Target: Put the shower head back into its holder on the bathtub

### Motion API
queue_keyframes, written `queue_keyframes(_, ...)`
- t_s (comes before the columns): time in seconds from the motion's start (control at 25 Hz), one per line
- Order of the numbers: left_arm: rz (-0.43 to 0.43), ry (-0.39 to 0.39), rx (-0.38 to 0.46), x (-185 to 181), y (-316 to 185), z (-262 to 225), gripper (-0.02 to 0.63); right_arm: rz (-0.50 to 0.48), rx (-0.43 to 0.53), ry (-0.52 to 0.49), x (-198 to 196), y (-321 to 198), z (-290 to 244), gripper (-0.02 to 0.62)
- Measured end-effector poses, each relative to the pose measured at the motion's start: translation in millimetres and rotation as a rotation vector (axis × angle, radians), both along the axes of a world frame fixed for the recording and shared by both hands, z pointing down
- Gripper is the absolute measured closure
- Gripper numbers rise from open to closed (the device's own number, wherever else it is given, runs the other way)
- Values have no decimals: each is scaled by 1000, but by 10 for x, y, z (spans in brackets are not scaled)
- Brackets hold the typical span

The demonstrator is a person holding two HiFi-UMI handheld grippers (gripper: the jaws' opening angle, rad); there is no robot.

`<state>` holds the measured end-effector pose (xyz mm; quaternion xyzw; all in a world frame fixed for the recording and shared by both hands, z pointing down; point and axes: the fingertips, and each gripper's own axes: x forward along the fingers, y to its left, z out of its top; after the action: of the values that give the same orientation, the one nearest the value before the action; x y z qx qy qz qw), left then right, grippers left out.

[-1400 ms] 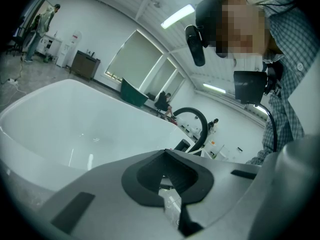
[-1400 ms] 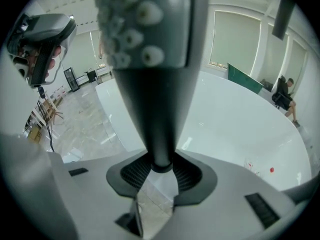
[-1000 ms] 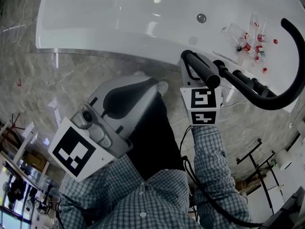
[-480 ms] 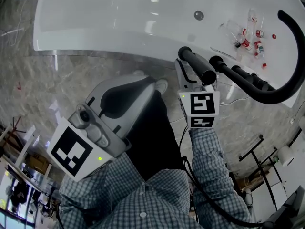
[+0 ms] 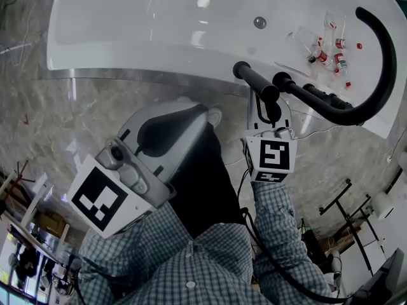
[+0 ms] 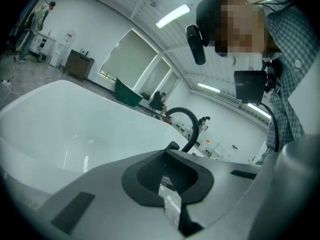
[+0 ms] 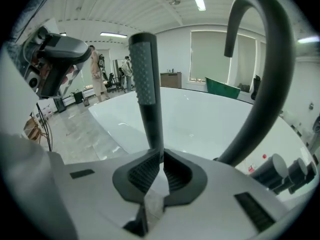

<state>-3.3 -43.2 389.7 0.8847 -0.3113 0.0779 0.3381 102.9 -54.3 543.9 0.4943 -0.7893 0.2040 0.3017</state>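
The shower head [image 5: 256, 83] is a black stick with a ribbed face, held above the white bathtub's [image 5: 159, 30] near rim. My right gripper [image 5: 269, 111] is shut on its handle end; its jaws have just been closing with the handle between them. In the right gripper view the shower head [image 7: 144, 69] stands up out of the right gripper [image 7: 161, 156]. My left gripper [image 5: 202, 116] hangs lower left over the floor, shut and empty; in its own view the left gripper [image 6: 165, 155] faces the tub [image 6: 60, 119]. I cannot pick out the holder for certain.
A black curved spout [image 5: 380, 49] and black tap fittings [image 5: 315, 95] stand on the tub rim right of the shower head. Several small red-capped bottles [image 5: 331, 51] lie on the rim behind them. A black hose [image 5: 280, 265] trails past the sleeve. Grey marble floor [image 5: 57, 119] lies below.
The right gripper has drawn back a little toward the person and its jaws have closed on the shower head's handle. The left gripper has stayed put.
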Motion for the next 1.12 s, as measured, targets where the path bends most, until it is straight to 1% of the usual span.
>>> queue_keyframes(0.12,9,-6,17,4,6,-152,597,37,9,-22,49,39,-217,568)
queue_keyframes(0.2,20,-7,43,7,5,-322,597,62,7,-48,99,94,-401,568)
queue_keyframes(0.4,56,-2,120,44,-28,-924,597,136,33,-113,209,166,-1037,568)
queue_keyframes(0.56,80,-1,192,41,-27,-1418,597,155,117,-132,274,132,-1756,568)
queue_keyframes(0.8,122,8,252,213,170,-1947,597,178,242,-180,457,175,-2680,568)
queue_keyframes(0.96,118,14,297,221,258,-2244,597,183,303,-205,496,273,-3131,568)
queue_keyframes(1.12,113,17,338,198,312,-2481,597,183,339,-237,481,402,-3415,568)
